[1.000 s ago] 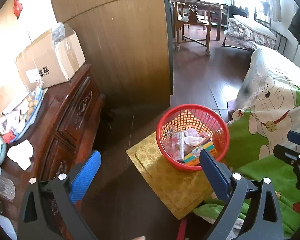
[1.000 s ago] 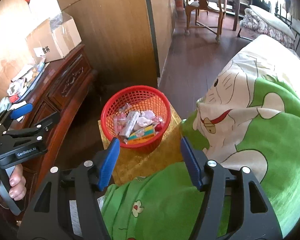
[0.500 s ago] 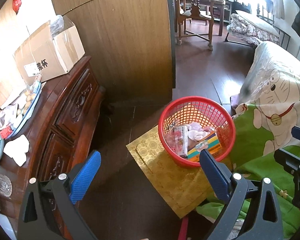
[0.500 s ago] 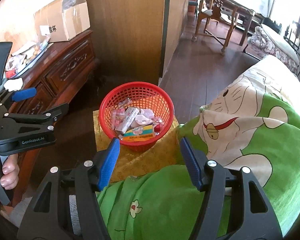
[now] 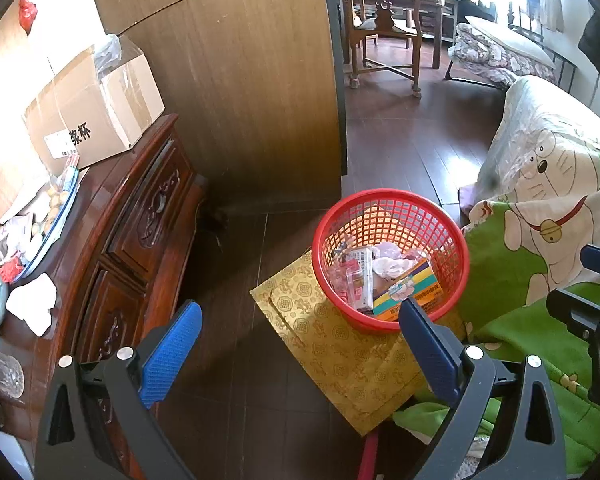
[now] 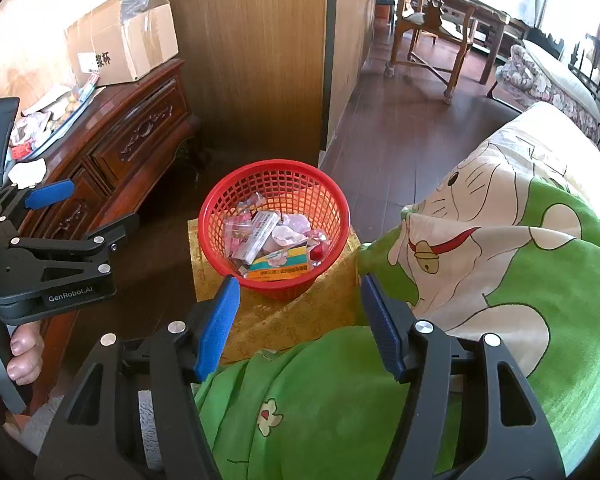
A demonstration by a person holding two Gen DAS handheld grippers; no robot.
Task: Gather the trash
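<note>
Trash (image 6: 272, 240) is sitting in the red basket (image 6: 236, 204), which is resting on a yellow cloth (image 5: 340, 344) just ahead of both sets of jaws. Right gripper (image 6: 300, 320) is hanging w/ jaws wide, nothing btwn them, gripping nothing; green blanket (image 6: 340, 400) is lying right under its fingers. Left gripper (image 5: 300, 348) is also standing wide and bare over dark floor, basket just beyond its right finger (image 5: 428, 344). Wooden dresser (image 5: 140, 220) is sitting off to the left of the jaws.
</note>
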